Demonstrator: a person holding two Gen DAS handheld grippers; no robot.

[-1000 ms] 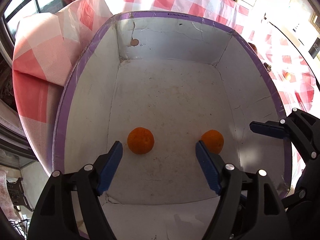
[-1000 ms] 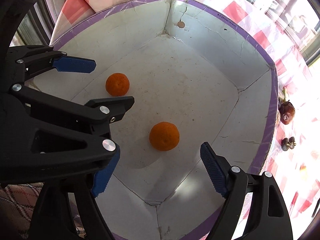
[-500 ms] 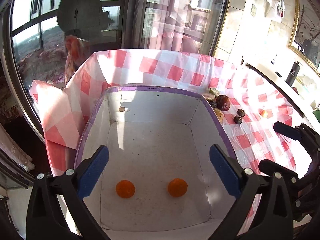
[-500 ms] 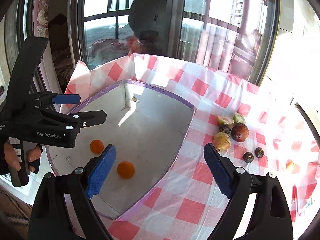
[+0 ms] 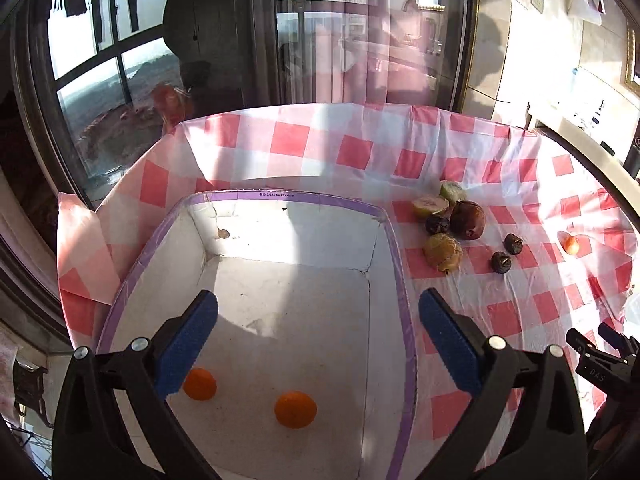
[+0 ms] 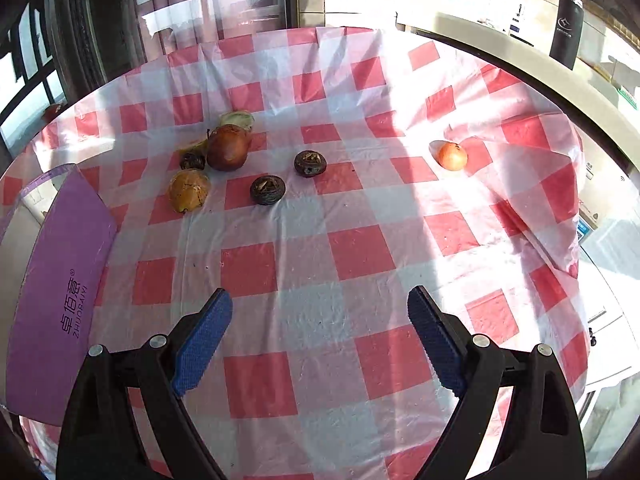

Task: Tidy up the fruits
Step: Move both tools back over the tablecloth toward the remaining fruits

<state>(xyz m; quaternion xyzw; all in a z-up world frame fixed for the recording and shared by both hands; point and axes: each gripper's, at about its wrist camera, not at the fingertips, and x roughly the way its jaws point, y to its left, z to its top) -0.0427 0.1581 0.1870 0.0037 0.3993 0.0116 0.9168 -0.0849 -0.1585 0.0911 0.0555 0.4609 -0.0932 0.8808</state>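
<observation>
2 oranges [image 5: 295,409] in white box [image 5: 386,300], other fruits [image 6: 227,147] clustered on cloth beside it, small orange one [image 6: 452,155] apart

Box [image 5: 394,280] on tabletop [image 6: 320,240], two oranges [image 5: 295,409] inside near its front wall. Fruit cluster [image 5: 452,224] right of box; lone small fruit [image 5: 571,245] farther right.

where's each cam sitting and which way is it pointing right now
Left wrist: rides the left gripper, looking down into the white box holding two oranges; its open blue-padded fingers show, the other gripper at far right.
Right wrist: rides the right gripper, facing the checked tablecloth; open fingers show.
Shared: the box, the dark red fruit and its cluster.
</observation>
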